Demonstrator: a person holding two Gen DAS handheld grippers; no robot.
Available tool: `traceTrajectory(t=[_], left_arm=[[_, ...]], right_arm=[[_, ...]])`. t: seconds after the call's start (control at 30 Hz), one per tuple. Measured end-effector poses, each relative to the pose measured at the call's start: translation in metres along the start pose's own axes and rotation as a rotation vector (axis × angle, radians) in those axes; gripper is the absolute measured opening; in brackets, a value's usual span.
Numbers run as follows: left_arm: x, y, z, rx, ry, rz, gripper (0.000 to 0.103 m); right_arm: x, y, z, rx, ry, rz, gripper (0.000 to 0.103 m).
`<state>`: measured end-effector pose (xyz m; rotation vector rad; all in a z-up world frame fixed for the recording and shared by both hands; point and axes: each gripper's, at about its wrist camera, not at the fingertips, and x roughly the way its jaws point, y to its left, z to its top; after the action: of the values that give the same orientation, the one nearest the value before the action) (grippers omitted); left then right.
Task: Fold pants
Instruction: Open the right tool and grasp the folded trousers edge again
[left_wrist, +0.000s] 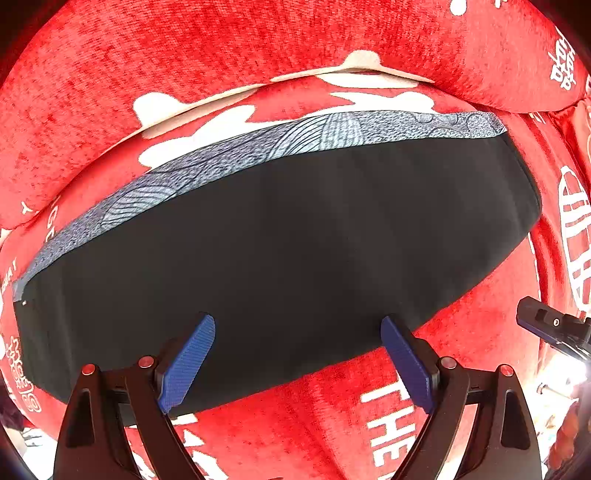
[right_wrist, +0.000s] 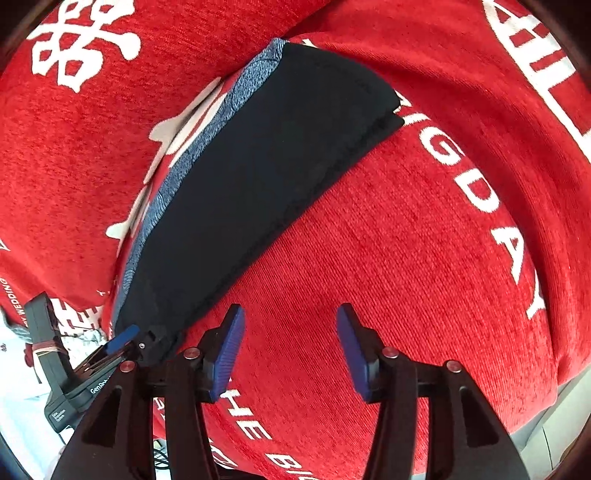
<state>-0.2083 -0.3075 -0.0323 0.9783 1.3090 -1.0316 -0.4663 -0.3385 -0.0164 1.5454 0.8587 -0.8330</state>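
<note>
The pants (left_wrist: 280, 243) lie folded into a long black slab with a blue-grey patterned band along one long edge, resting on a red blanket (left_wrist: 184, 55) that bears white lettering. In the left wrist view they fill the middle of the frame, running from the lower left to the upper right; in the right wrist view they run from the lower left up to the top centre, with stacked layers showing at the upper right end. No label or brand can be read on the pants themselves. On the blanket, "THE" stands in white at the lower right of the left wrist view; the right wrist view shows "DAY" down the right side after part of another word, "THE" and the start of a further word at the bottom, "WEDDING" in small letters at the far left edge, and a large white character at the upper left. The left gripper (left_wrist: 297, 363) points down over the near long edge of the pants, its blue fingers (left_wrist: 186, 363) spread wide with nothing clamped between them. The right gripper (right_wrist: 291, 347) is tilted down over bare red blanket to the right of the pants, its fingers (right_wrist: 229, 350) apart and holding nothing. In the right wrist view the left gripper's body at the lower left carries the partly visible print "GenRob".
</note>
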Motion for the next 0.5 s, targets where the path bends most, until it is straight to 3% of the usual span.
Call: traceTrajectory(t=[0.5], left_arm=[[0.005, -0.037, 0.029, 0.041, 0.008, -0.007, 0.092]], right_arm=[[-0.009, -0.037, 0.021, 0.133, -0.057, 0.150, 0.058]])
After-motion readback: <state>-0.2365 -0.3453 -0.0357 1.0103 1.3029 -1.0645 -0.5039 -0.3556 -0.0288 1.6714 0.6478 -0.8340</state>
